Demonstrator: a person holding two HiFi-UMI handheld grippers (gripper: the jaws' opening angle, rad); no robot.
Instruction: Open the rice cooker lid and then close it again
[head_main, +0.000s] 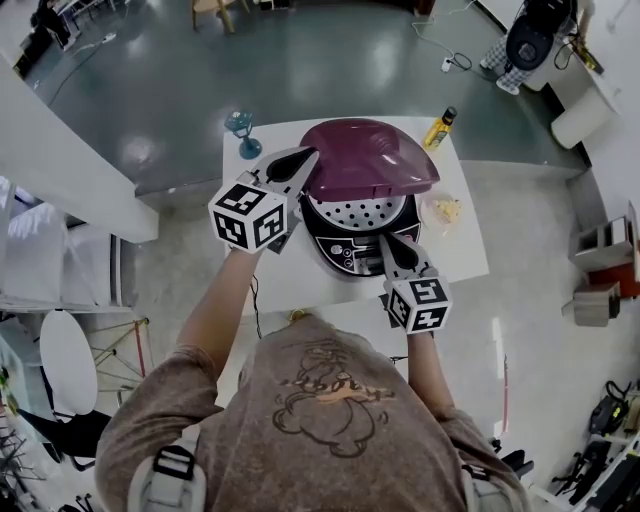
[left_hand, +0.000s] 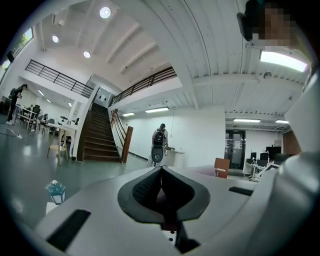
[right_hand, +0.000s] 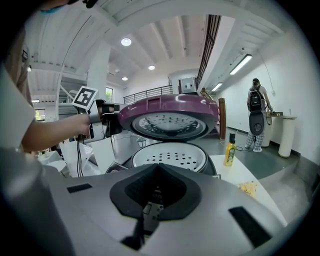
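Purple plastic fills the middle of your head view: the lid (head_main: 368, 155) of the rice cooker (head_main: 335, 250) is lifted at its front edge and stands open above the pot. The cooker sits in the middle of the white table (head_main: 465, 250). Under the lid a white perforated steamer tray (head_main: 358, 212) lies exposed in the pot's mouth, with the control panel (head_main: 345, 262) on the side facing you.

Your left gripper (head_main: 305, 158) comes in from the left with its jaws pressed fully together and its tips against the lid's left rim. The right gripper view shows that contact best. Whether a sliver of rim is pinched between the pads, I cannot tell (there is only a faint purplish tint in the slit).

Your right gripper (head_main: 385, 240) sits low at the cooker's front, pointing at the control panel. Its jaws are also closed, with nothing between them, and they are not touching the lid.

Around the cooker:
- A yellow bottle (head_main: 440, 127) stands upright at the table's far right corner.
- A teal glass (head_main: 241, 128) stands at the far left corner.
- A yellowish packet (head_main: 443, 208) lies just right of the cooker.
- A person (right_hand: 256, 107) wearing a backpack stands well away across the room.
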